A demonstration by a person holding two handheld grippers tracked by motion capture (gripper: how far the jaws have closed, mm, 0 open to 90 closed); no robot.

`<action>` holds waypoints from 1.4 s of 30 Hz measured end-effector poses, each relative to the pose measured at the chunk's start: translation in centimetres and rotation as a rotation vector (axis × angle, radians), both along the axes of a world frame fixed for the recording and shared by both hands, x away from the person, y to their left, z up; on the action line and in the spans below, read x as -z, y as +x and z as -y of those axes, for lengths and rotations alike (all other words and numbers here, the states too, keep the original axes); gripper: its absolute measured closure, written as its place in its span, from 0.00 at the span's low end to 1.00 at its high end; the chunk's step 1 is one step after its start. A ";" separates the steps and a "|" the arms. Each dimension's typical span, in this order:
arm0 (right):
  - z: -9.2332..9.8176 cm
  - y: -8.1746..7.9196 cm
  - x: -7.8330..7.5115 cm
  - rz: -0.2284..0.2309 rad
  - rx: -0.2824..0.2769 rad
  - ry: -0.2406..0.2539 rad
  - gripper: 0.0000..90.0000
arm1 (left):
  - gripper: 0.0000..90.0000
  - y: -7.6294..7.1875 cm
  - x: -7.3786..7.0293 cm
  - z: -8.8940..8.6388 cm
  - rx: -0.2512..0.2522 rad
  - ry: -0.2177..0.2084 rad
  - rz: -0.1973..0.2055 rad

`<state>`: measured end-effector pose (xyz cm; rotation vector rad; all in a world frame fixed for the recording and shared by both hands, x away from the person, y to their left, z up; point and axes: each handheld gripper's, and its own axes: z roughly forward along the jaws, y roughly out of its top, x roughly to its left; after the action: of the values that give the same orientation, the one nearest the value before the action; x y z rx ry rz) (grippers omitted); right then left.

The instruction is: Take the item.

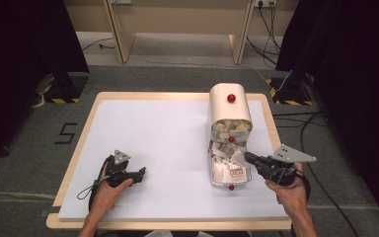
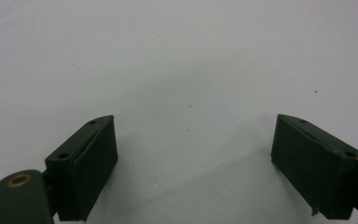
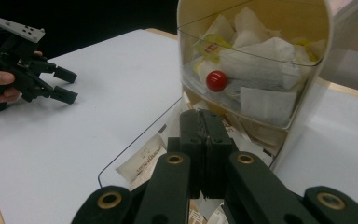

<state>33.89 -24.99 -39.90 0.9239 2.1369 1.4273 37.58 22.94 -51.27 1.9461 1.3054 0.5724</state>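
While right gripper (image 1: 248, 157) hovers over pulled-out lower drawer (image 1: 230, 174), my jaws there pressed together on white sachet (image 1: 238, 158), as high view suggests; pinch itself hidden behind jaws in right gripper view. Held low, likely for lifting packet clear. Left gripper (image 1: 139, 174) parked on bare counter (image 1: 168, 148), jaws spread, empty, out of way. Dispenser (image 1: 229, 106) at counter's far right: cream arched shell, clear drawers, red knobs (image 3: 216, 80), crammed with white tea sachets.
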 end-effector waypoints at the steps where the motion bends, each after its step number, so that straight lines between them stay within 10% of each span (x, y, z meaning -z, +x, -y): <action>1: 0.1 0.0 0.0 0.002 0.006 0.002 1.00 | 0.15 0.0 0.0 0.0 0.000 0.000 0.000; 22: 4.2 0.4 0.2 -0.002 0.150 0.028 1.00 | 0.15 0.0 0.0 0.0 0.003 0.004 -0.002; 42: 7.6 1.7 3.5 -0.091 0.286 0.020 1.00 | 0.15 0.0 0.0 0.0 0.002 0.003 -0.002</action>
<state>35.57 -32.54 -43.36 1.2668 1.9586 1.2867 37.58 22.96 -51.26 1.9507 1.3042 0.5722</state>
